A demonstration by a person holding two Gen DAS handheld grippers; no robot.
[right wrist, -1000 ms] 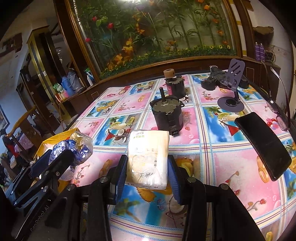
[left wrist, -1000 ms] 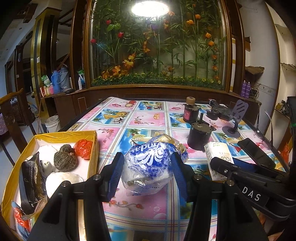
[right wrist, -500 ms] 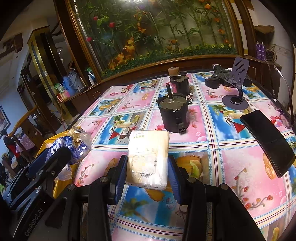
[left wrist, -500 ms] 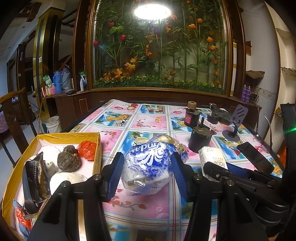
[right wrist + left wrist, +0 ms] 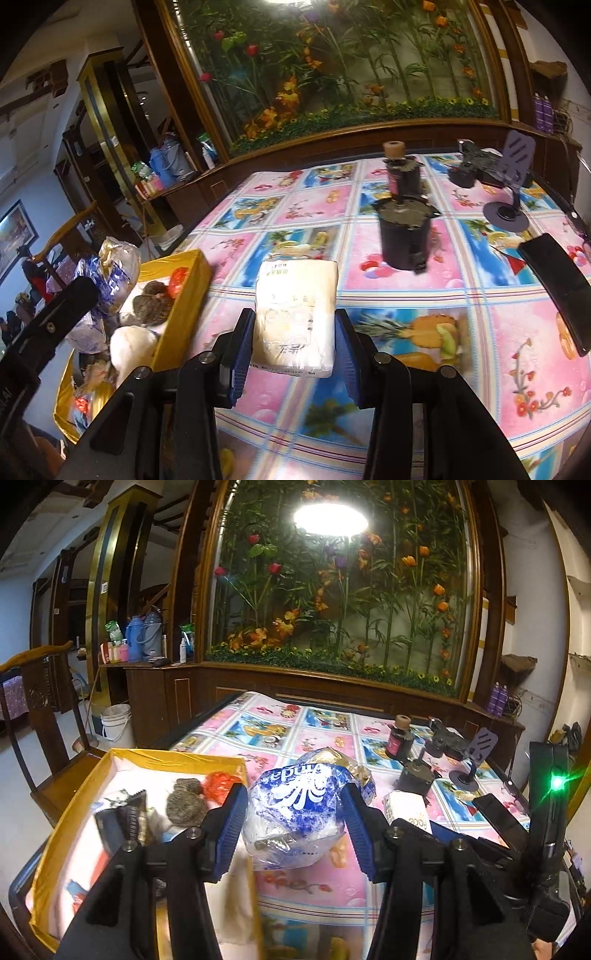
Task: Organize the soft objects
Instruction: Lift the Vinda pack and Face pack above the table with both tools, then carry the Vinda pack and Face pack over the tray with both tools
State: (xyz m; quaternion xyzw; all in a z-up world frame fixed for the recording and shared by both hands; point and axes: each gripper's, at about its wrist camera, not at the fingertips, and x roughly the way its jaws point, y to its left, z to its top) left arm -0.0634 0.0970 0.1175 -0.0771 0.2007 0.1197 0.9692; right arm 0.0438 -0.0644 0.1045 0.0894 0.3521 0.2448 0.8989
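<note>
A blue-and-white plastic tissue bag (image 5: 295,805) is held off the table, with my left gripper (image 5: 293,789) shut on it, its blue pads pressing both sides. It hangs over the right wall of the yellow box (image 5: 177,757), which holds a brown scrubber (image 5: 186,803), a red bag (image 5: 219,786) and other soft things. In the right wrist view my right gripper (image 5: 294,314) is shut on a white tissue pack (image 5: 297,295) just above the tablecloth, right of the yellow box (image 5: 184,306). The left gripper's bag (image 5: 110,269) shows there above the box.
A black pot (image 5: 404,236), a corked bottle (image 5: 395,166), a phone stand (image 5: 509,184) and a black phone (image 5: 557,280) stand on the flowered tablecloth beyond and to the right. A wooden chair (image 5: 40,709) stands left of the table.
Both grippers have carried their loads leftwards, towards the yellow box. The left one has also risen a little and now overlaps the box's right wall. Neither grip has changed.
</note>
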